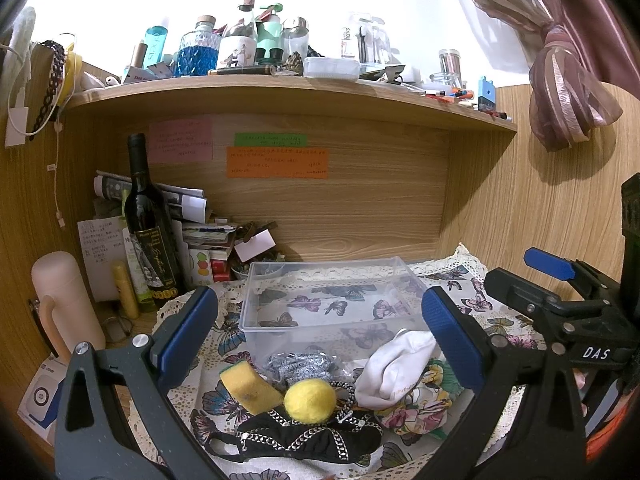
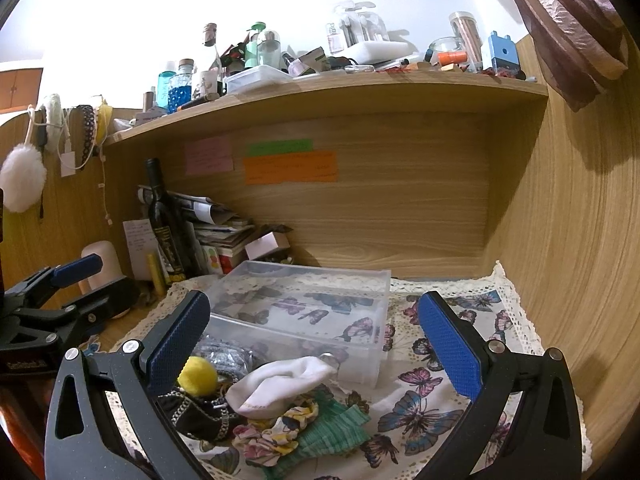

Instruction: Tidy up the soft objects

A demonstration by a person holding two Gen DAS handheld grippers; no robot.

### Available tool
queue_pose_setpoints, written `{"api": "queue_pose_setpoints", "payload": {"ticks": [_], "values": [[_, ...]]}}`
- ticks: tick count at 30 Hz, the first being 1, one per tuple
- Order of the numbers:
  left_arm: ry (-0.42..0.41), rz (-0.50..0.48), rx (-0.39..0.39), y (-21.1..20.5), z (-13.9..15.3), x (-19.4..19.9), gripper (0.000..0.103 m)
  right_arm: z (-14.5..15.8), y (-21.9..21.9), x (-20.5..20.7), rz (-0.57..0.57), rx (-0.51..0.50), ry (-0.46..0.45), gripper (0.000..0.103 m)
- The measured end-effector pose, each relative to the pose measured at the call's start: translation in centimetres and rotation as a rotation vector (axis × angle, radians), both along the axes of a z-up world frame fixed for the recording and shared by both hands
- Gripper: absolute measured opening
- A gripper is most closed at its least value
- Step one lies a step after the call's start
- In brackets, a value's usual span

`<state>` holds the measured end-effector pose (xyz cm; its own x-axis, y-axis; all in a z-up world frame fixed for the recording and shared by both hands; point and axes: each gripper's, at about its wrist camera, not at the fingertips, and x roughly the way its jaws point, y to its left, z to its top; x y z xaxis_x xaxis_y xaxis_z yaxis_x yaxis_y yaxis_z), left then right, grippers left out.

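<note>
clutter of soft things lies nearest, heaped on the butterfly cloth (image 2: 424,408) that covers the tabletop: a black chain-trimmed piece (image 1: 304,436), a yellow ball (image 1: 310,400) resting on it, a yellow sponge (image 1: 250,390) touching the ball, a white sock (image 2: 280,388), a floral scrunchie (image 2: 272,434) and a green knit piece (image 2: 336,434) under the sock. the left tool (image 1: 320,332) hovers over this pile with its jaws spread wide, gripping nothing. the right tool (image 2: 316,344) hangs above the sock, likewise released and empty. a silvery scrunchie (image 1: 298,366) sits just behind the ball, against the front wall of the clear plastic box (image 1: 332,300), which holds none of the soft things. beyond it, at the back left, stands a dark wine bottle (image 1: 148,224) beside stacked papers, under a crowded wooden shelf (image 1: 280,92).
</note>
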<state>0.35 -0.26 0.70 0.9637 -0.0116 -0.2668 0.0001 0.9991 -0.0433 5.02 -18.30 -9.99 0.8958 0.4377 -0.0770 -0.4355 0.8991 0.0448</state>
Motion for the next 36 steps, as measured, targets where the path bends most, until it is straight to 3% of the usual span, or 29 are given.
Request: {"api": "queue_pose_setpoints", "payload": {"ticks": [17, 21, 28, 36], "values": [[0.049, -0.021, -0.039, 1.4, -2.3, 1.6, 0.103, -0.7, 0.6, 1.2, 0.026, -0.013, 0.035, 0.103], [0.097, 0.019, -0.039, 2.8, -3.4, 2.3, 0.084, -1.5, 0.7, 2.1, 0.031, -0.029, 0.064, 0.094], [0.207, 0.060, -0.080, 5.5, -6.1, 3.7, 0.077, -3.7, 1.8, 4.7, 0.088, -0.085, 0.195, 0.085], [0.343, 0.088, -0.129, 7.5, -9.6, 6.2, 0.063, -6.5, 3.6, 7.0, 0.136, -0.142, 0.313, 0.085]]}}
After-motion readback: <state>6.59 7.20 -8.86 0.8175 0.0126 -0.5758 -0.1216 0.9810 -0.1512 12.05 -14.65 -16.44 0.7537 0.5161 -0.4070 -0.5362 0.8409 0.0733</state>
